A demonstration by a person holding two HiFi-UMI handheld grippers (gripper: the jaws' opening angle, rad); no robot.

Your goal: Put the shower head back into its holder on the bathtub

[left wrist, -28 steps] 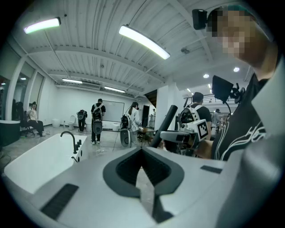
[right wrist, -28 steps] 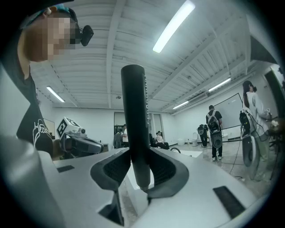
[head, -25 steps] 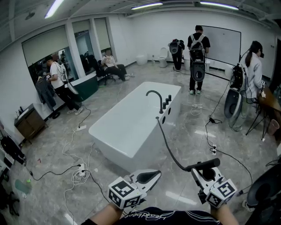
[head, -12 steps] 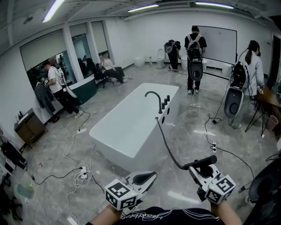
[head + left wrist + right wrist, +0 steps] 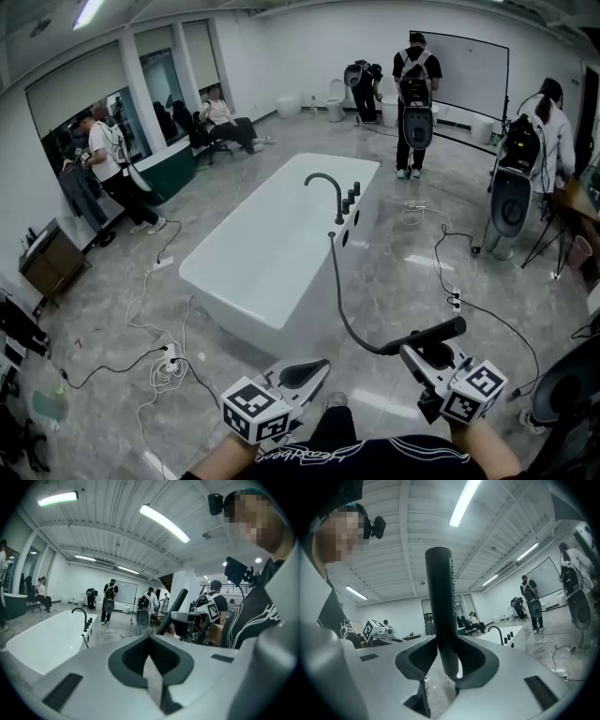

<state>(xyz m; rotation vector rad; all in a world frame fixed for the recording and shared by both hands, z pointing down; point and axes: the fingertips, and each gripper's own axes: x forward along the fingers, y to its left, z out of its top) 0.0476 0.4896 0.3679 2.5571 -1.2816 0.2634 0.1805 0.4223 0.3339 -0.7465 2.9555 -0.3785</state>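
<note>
Two grippers sit low in the head view, and the carry step looks to be in hand. The right gripper (image 5: 427,354), lower right, is clamped on the black shower head (image 5: 441,331), whose hose (image 5: 339,300) loops up to the bathtub (image 5: 234,281) at centre, well apart; the left gripper (image 5: 307,372), lower centre, is pressed together with nothing in it. Next, I judge, the wand must reach the rim by the faucet (image 5: 325,181); the holder itself I cannot pick out. Only the right gripper view shows the pads pinching the wand's lower end, upright at frame centre; only the head view shows the hose's run.
</note>
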